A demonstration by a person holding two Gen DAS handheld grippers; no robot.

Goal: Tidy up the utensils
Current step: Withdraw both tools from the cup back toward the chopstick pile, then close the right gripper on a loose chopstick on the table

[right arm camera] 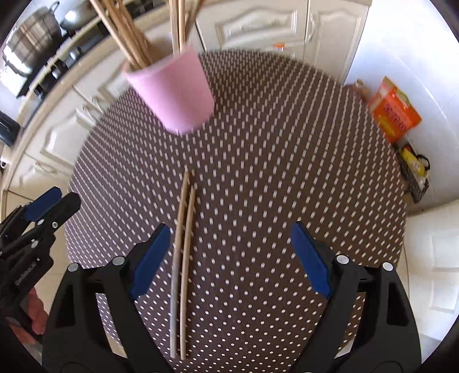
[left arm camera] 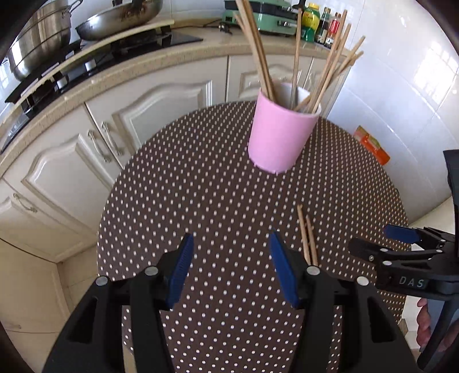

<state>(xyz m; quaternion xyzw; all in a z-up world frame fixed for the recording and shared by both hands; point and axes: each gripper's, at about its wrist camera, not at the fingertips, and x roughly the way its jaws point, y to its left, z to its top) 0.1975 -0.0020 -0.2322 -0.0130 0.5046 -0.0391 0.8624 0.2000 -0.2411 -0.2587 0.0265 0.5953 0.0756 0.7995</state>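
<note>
A pink cup (left arm camera: 276, 134) (right arm camera: 175, 91) holding several wooden chopsticks (left arm camera: 301, 63) stands at the far side of the round dotted table (left arm camera: 200, 200) (right arm camera: 287, 172). Two loose chopsticks (right arm camera: 183, 258) (left arm camera: 308, 238) lie side by side on the cloth nearer me. My right gripper (right arm camera: 231, 258) hangs open above the table, the pair lying just inside its left finger, untouched. My left gripper (left arm camera: 231, 264) is open over bare cloth, with the pair just beyond its right finger. Each gripper shows at the edge of the other's view: the right gripper (left arm camera: 381, 241), the left gripper (right arm camera: 64, 198).
Cream kitchen cabinets (left arm camera: 86, 149) and a counter with a stove, pots (left arm camera: 37, 37) and bottles (left arm camera: 321, 23) lie behind the table. An orange box (right arm camera: 394, 112) and a small rack (right arm camera: 414, 172) sit on the floor by the white tiled wall at right.
</note>
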